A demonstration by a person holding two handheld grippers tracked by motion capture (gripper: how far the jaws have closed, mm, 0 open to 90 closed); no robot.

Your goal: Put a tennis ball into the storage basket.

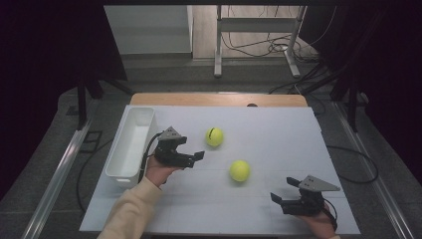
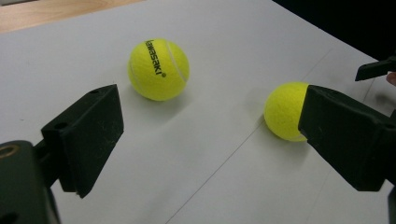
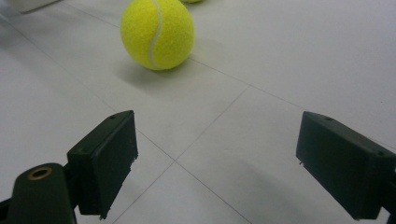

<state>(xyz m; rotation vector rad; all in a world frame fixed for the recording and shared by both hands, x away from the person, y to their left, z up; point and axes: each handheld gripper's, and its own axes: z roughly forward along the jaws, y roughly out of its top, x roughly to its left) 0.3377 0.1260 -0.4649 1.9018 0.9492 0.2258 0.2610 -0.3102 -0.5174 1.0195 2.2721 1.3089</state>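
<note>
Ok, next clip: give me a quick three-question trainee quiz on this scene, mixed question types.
1. True or false: the left claw is shut on a tennis ball.
2. How many tennis balls lie on the white table?
3. Multiple choice: the white bin stands A) at the table's left side, beside the left claw; B) between the two balls; C) beside the right claw.

Key
1. False: its jaws stand apart and hold nothing.
2. Two: the printed ball and the plain ball.
3. A.
</note>
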